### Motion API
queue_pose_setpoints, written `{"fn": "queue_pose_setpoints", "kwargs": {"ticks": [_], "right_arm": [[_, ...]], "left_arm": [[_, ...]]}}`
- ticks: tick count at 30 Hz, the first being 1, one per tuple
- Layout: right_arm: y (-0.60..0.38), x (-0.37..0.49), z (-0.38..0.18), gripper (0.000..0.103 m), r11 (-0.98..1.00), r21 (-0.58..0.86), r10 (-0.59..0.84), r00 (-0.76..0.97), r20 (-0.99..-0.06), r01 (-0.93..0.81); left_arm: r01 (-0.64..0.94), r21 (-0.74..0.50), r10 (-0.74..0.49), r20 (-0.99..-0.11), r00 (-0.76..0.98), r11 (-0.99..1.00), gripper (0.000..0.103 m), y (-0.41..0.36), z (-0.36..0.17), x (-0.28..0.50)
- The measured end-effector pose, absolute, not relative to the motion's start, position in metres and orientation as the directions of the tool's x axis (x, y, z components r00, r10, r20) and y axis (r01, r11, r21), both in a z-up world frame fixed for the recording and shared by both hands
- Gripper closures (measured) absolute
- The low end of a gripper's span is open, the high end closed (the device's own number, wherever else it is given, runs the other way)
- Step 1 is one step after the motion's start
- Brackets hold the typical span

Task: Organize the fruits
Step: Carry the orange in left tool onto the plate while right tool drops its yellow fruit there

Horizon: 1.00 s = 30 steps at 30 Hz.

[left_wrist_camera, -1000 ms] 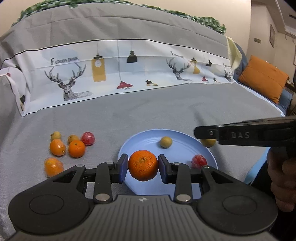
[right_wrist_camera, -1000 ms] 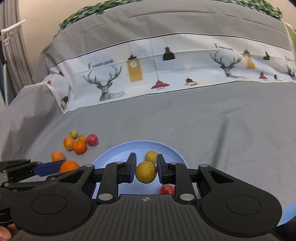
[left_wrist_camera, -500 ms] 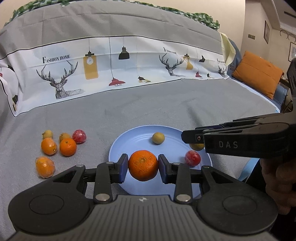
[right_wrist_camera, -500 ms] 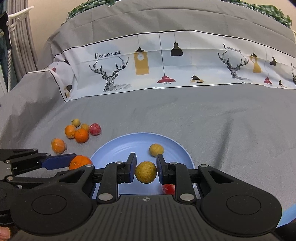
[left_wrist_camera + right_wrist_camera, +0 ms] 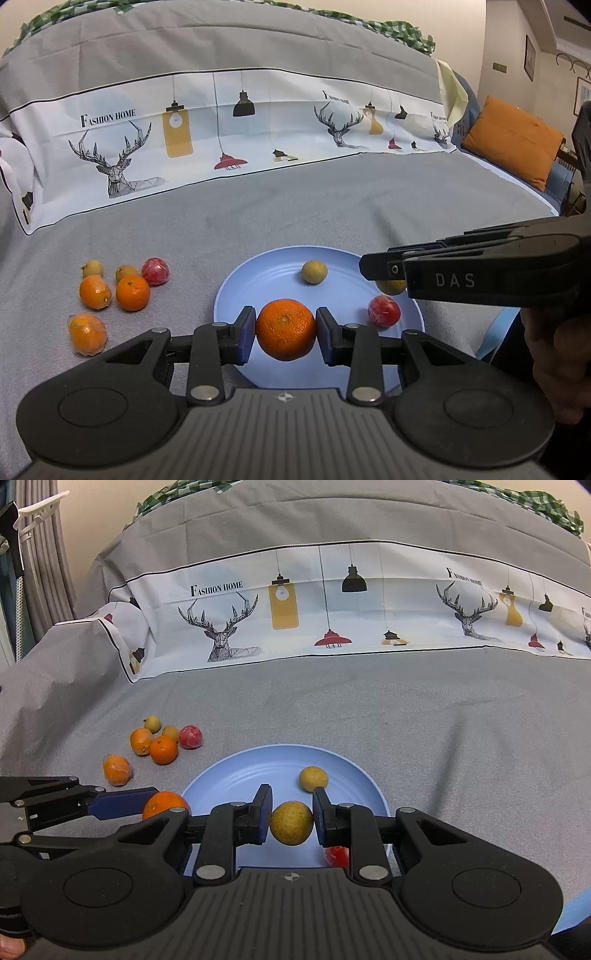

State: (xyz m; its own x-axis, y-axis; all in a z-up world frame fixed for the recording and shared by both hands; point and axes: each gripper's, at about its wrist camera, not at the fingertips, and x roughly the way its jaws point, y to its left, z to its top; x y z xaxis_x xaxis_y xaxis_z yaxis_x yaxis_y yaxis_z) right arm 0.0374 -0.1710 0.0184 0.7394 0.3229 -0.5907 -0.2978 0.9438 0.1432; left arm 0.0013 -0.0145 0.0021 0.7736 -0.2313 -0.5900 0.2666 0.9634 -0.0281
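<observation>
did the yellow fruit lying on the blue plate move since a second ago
No. In the right wrist view the loose yellow fruit sits on the same far part of the blue plate, right of centre. Only the camera's framing shifted slightly.

orange between left gripper pads over blue plate

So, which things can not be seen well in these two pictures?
- Red fruit on the blue plate: right wrist view, mostly hidden behind the right claw.
- Yellow fruit held by that claw: left wrist view, mostly covered by its finger.
- Orange: right wrist view, partly hidden.
</observation>
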Motion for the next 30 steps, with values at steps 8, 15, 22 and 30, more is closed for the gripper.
{"fn": "queue_pose_setpoints", "kwargs": {"ticks": [8,15,22,30], "right_arm": [[-0.1709,0.0371,0.0182,0.078,0.944,0.140,0.323,0.739,-0.592,-0.300],[-0.1706,0.0374,0.0182,0.078,0.944,0.140,0.322,0.739,-0.592,-0.299],[-0.1712,0.0368,0.0182,0.078,0.943,0.141,0.323,0.738,-0.593,-0.300],[-0.1717,0.0391,0.0176,0.060,0.954,0.129,0.290,0.739,-0.608,-0.269]], "left_arm": [[0.269,-0.020,-0.229,-0.591,0.773,0.963,0.064,-0.0167,0.0007,0.0016],[0.270,-0.009,-0.222,-0.596,0.772,0.963,0.064,-0.0188,0.0001,0.0014],[0.274,-0.004,-0.222,-0.596,0.772,0.962,0.064,-0.0193,-0.0004,0.0010],[0.272,-0.018,-0.228,-0.601,0.766,0.962,0.055,-0.0170,-0.0013,0.0021]]}}
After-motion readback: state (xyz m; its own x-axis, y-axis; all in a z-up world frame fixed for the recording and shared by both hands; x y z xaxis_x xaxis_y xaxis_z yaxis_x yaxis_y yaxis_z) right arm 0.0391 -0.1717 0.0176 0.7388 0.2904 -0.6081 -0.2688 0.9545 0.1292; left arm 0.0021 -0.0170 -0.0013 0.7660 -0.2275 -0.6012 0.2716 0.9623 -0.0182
